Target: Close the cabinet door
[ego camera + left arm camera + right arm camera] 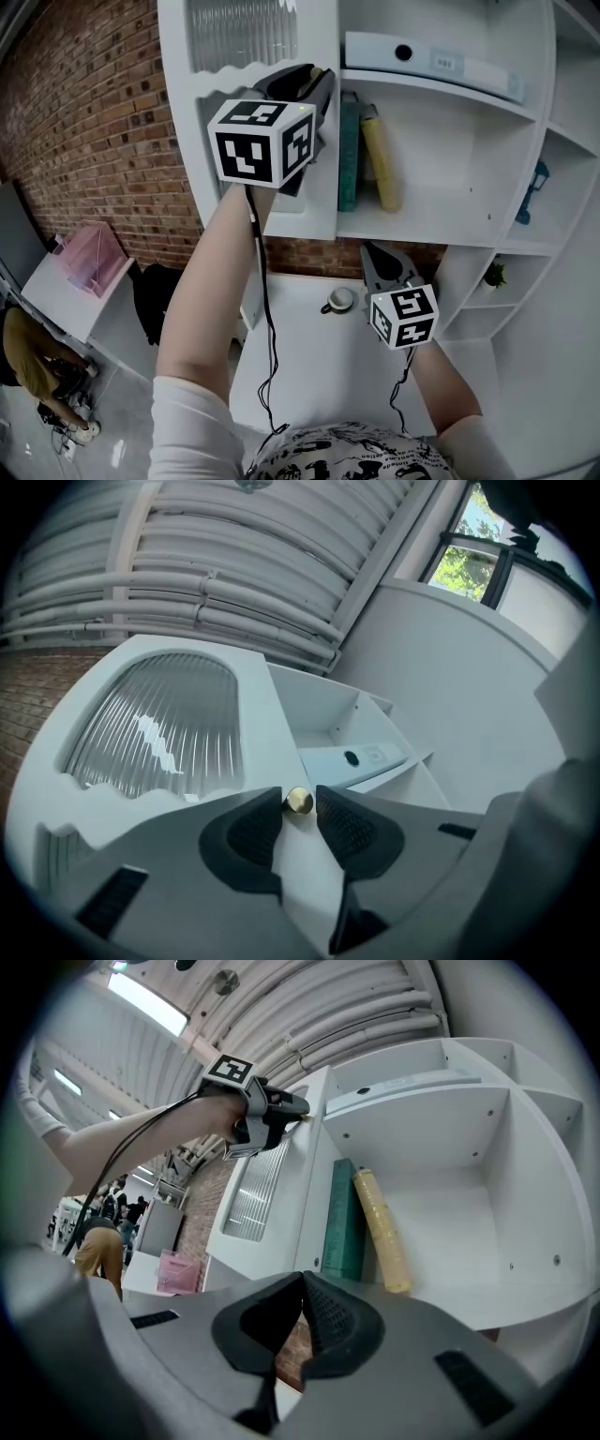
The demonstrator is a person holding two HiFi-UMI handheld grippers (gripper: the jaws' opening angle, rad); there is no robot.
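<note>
The white cabinet door [178,728] with a ribbed glass pane stands open, hinged out from the shelf unit [441,230]. Its small brass knob [298,801] sits between the tips of my left gripper [298,808]. The left pad touches the knob and a thin gap shows at the right pad, so the jaws are open around it. In the head view the left gripper [317,82] is raised to the door's edge. In the right gripper view the door [272,1185] shows nearly edge-on. My right gripper [302,1281] is shut and empty, low in front of the shelves [373,251].
A green book [349,150] and a yellow book [380,159] stand in the open compartment behind the door. A white box [431,61] lies on the shelf above. A cup [339,300] sits on the white table [309,366] below. A pink box [84,258] and a person [28,361] are at far left.
</note>
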